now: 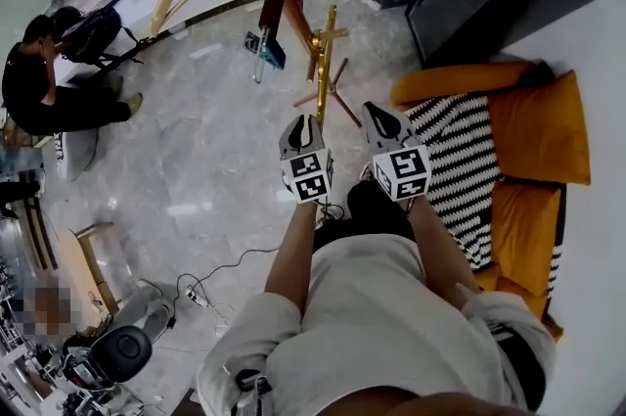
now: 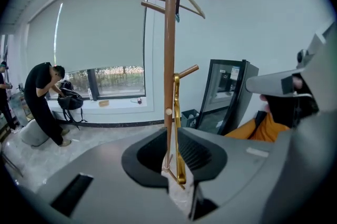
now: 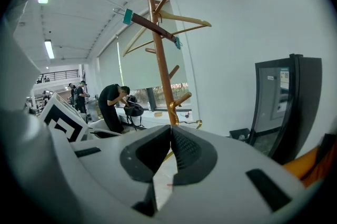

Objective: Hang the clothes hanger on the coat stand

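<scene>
Gold-coloured metal clothes hanger (image 2: 177, 101) looks stiff, light and slippery. The left gripper (image 2: 172, 136) is clamped on its lower end, not yet at the coat stand (image 2: 169, 33). The right gripper (image 3: 170, 129) is closed and empty.

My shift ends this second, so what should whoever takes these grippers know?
Left gripper: shut on the gold hanger, held upright facing the coat stand.
Right gripper: shut, empty, beside the left.
Done: the gold hanger is in hand; a wooden hanger already hangs near the stand's top.
Left: raise the gold hanger's hook onto a free peg, then release.
</scene>
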Available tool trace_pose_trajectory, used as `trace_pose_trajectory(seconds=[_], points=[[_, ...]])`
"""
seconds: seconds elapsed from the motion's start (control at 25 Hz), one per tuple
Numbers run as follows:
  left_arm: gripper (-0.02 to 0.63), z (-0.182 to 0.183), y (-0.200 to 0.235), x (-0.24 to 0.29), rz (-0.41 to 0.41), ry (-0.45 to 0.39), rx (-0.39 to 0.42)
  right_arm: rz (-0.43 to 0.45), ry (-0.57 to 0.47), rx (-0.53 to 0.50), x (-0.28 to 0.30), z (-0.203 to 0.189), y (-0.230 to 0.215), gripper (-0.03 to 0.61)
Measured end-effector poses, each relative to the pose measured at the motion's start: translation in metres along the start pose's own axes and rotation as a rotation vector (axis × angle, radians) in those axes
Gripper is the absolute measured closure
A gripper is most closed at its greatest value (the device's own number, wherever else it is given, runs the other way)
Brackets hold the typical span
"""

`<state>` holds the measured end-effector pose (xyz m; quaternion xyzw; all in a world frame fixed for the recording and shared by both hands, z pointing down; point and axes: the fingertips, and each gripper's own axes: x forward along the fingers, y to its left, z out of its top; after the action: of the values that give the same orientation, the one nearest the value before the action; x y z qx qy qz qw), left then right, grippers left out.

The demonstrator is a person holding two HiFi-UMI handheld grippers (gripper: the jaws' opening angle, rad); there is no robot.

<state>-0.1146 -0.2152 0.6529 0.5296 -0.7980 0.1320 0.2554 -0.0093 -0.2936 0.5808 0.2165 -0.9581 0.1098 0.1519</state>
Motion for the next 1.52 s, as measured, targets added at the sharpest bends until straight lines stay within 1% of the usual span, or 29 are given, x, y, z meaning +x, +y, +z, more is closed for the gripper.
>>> trace_pose_trajectory(seconds=[0.04,0.08,0.12,0.2,0.36,0.48,0.6,0.68,0.76,0.84,0.96,1.12,1.36,1.52], points=[[0.549,0.004,0.003,-0.009,-0.003,-0.016,0.004,0.003,-0.005,-0.008,0.0,0.002,0.007,0.574],[0.567,0.008,0.007,-0.018,-0.005,-0.033,0.003,0.005,-0.01,-0.016,0.0,0.005,0.015,0.574],[0.588,0.012,0.012,-0.027,-0.005,-0.05,-0.004,0.007,-0.014,-0.024,-0.001,0.007,0.023,0.574],[0.603,0.02,0.018,-0.046,-0.013,-0.079,-0.028,0.014,-0.022,-0.037,-0.002,0.012,0.039,0.574],[0.604,0.033,0.022,-0.08,-0.044,-0.135,-0.043,0.039,-0.046,-0.075,-0.006,0.02,0.069,0.574],[0.604,0.039,0.026,-0.102,-0.044,-0.17,-0.049,0.062,-0.062,-0.098,-0.01,0.025,0.087,0.574],[0.604,0.037,0.031,-0.122,-0.04,-0.192,-0.059,0.098,-0.072,-0.122,-0.017,0.027,0.111,0.574],[0.604,0.034,0.036,-0.138,-0.051,-0.197,-0.074,0.119,-0.085,-0.14,-0.024,0.031,0.133,0.574],[0.604,0.033,0.043,-0.153,-0.058,-0.205,-0.086,0.132,-0.1,-0.16,-0.03,0.036,0.153,0.574],[0.604,0.035,0.047,-0.169,-0.056,-0.225,-0.078,0.136,-0.115,-0.175,-0.037,0.041,0.167,0.574],[0.604,0.041,0.049,-0.201,-0.061,-0.269,-0.076,0.117,-0.141,-0.192,-0.057,0.048,0.181,0.574],[0.604,0.046,0.051,-0.249,-0.082,-0.333,-0.079,0.08,-0.212,-0.204,-0.095,0.062,0.2,0.574],[0.604,0.036,0.04,-0.295,-0.125,-0.358,-0.037,0.015,-0.26,-0.21,-0.15,0.067,0.22,0.574],[0.604,0.042,0.019,-0.314,-0.148,-0.391,-0.028,-0.011,-0.281,-0.229,-0.178,0.073,0.212,0.574]])
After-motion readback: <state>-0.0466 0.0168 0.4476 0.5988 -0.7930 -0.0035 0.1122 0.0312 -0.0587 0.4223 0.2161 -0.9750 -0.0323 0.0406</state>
